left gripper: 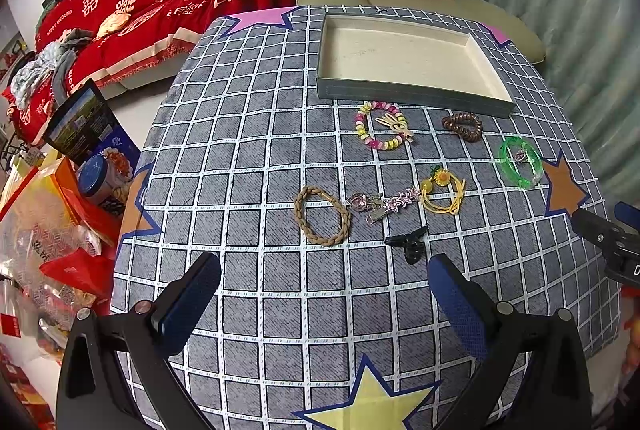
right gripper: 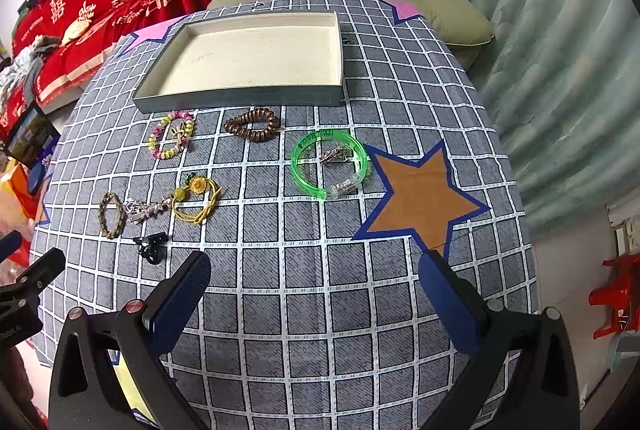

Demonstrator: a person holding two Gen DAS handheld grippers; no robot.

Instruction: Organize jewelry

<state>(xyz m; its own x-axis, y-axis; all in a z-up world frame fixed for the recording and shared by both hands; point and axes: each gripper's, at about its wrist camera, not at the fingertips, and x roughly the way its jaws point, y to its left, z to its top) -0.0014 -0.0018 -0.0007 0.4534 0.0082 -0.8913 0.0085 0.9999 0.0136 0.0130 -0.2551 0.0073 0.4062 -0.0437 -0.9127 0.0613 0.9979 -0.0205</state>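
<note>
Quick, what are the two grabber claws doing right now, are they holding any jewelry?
Left gripper: open, holding nothing, above the grey checked tablecloth.
Right gripper: open, holding nothing.

Empty cream-lined tray, bracelets, hair ties, clips scattered flat before it

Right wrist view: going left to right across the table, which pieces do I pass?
Braided tan bracelet → black hair clip → yellow sunflower hair tie → brown spiral hair tie → green bangle.
</note>
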